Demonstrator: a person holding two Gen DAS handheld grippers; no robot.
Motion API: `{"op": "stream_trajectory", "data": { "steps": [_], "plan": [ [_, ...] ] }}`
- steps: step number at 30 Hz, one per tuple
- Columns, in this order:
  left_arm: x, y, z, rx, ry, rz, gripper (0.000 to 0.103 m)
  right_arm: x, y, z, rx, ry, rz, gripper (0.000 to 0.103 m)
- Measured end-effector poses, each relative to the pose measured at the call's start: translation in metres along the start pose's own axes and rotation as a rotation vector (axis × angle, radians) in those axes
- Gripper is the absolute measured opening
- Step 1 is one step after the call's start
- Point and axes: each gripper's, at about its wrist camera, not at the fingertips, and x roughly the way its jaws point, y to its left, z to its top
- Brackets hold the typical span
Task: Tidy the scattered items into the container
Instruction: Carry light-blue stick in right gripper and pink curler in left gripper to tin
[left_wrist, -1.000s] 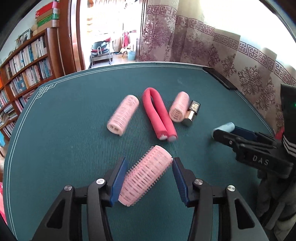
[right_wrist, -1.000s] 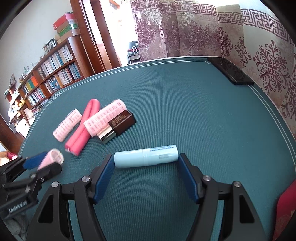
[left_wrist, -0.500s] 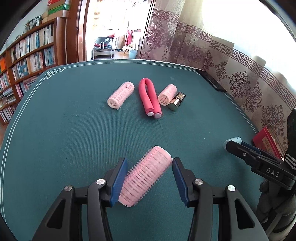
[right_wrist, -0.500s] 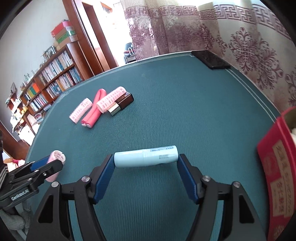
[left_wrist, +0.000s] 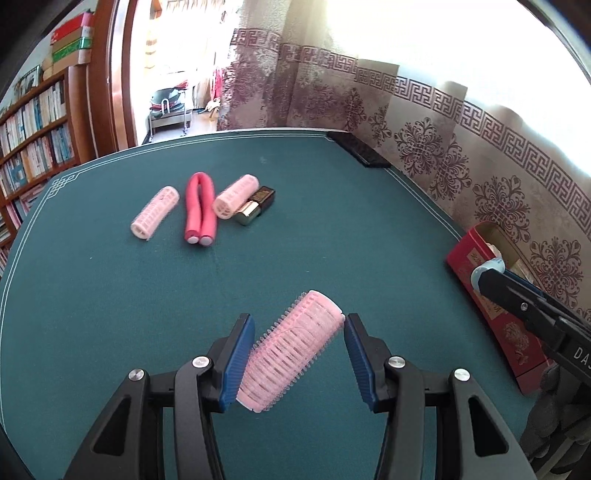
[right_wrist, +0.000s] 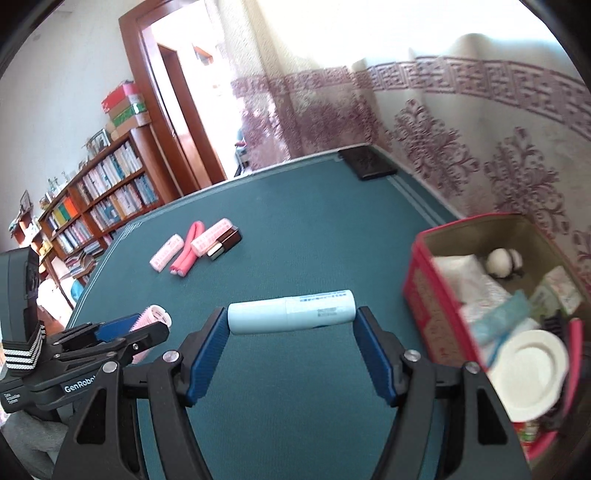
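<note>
While both claws are loaded, neither load has reached the box (right_wrist: 419, 280) yet. The left claw (left_wrist: 299, 356) is partly closed on a pink roller (left_wrist: 291, 350), which sits slantwise between its blue pads, clear of the green tabletop (left_wrist: 110, 314). The right claw (right_wrist: 291, 341) stands wider, clamped end to end on a pale blue tube (right_wrist: 291, 311) held crosswise, with the box just off to its right.

Inside the red box some things already lie: a white plate (right_wrist: 530, 373), what look like packets and tissue, and a small white and black item at the far end, too blurred to name. So part of the tidying seems done.

Four things are left out on the tabletop, bunched together well away from the box: a roller lying alone (left_wrist: 155, 212), a bent red foam curler (left_wrist: 200, 208), a second roller (left_wrist: 234, 201) touching a dark and gold lipstick (left_wrist: 255, 210). A black flat object (left_wrist: 356, 153) lies at the far corner; whether it belongs to the task I cannot tell.

By my reckoning two drops come first, then two more trips.
</note>
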Motion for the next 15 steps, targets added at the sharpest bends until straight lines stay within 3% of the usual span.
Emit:
{"op": "stream_trajectory", "data": {
  "steps": [7,15],
  "plan": [
    [-0.001,-0.053,0.010,0.092,-0.005,-0.048,0.052,-0.048,-0.051,0.003,0.078,-0.082,-0.063,0.073],
    [0.003,-0.105,0.021,0.182,-0.009,-0.090,0.052,-0.084,-0.111,-0.007,0.146,-0.124,-0.216,0.073]
  ]
}}
